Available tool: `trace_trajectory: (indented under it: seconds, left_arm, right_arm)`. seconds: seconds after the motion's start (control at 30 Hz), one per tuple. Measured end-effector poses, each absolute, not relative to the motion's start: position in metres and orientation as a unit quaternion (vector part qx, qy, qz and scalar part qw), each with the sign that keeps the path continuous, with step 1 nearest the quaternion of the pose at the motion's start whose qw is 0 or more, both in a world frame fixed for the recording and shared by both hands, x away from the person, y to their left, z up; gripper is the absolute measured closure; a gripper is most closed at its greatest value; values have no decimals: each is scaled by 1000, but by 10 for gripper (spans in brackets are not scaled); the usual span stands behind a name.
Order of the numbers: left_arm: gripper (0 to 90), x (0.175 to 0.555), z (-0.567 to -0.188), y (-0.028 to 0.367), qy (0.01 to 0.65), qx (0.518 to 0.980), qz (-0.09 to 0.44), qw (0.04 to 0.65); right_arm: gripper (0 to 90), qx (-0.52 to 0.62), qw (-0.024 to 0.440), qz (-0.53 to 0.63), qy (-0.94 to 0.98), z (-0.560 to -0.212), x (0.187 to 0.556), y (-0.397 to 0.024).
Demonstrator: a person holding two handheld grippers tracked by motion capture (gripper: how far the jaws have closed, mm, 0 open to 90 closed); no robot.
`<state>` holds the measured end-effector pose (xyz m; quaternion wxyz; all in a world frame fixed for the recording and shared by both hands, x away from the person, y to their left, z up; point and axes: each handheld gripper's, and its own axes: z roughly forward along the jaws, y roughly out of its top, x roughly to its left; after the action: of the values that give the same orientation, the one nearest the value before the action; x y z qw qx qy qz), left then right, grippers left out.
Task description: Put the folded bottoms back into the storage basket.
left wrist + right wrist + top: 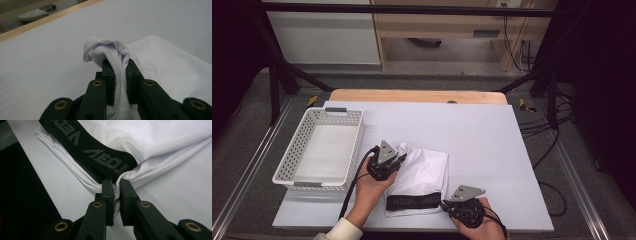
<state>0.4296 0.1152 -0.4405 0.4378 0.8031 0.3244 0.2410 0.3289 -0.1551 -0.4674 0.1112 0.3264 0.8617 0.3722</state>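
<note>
I had my left gripper (398, 161) clamped on a bunched far corner of the white folded stretch garment (424, 175), my right gripper (445, 204) pinched shut on its near corner beside the black lettered waistband (413, 201). It lay mid-table on the pale sheet (472, 130) (white perforated plastic basket (299, 145) alongside). Next, I judged, lift both corners evenly

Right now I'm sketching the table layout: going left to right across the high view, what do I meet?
White basket → left gripper, shut on the white garment → right gripper, pinching the garment's corner by its black waistband.
</note>
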Motion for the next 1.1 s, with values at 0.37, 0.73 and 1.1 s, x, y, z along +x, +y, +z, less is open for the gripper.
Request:
trace_trajectory:
  seconds: [0.37, 0.73, 1.1]
  left_arm:
    - [807, 417, -431, 110, 310, 808, 232, 444]
    - [807, 418, -418, 113, 311, 804, 222, 455]
    - [808, 421, -393, 115, 295, 808, 234, 453]
  right_arm:
    - [840, 325, 107, 370, 864, -461, 328, -148]
    - [841, 320, 100, 372, 865, -454, 332, -137]
    - [843, 312, 96, 374, 868, -439, 341, -131]
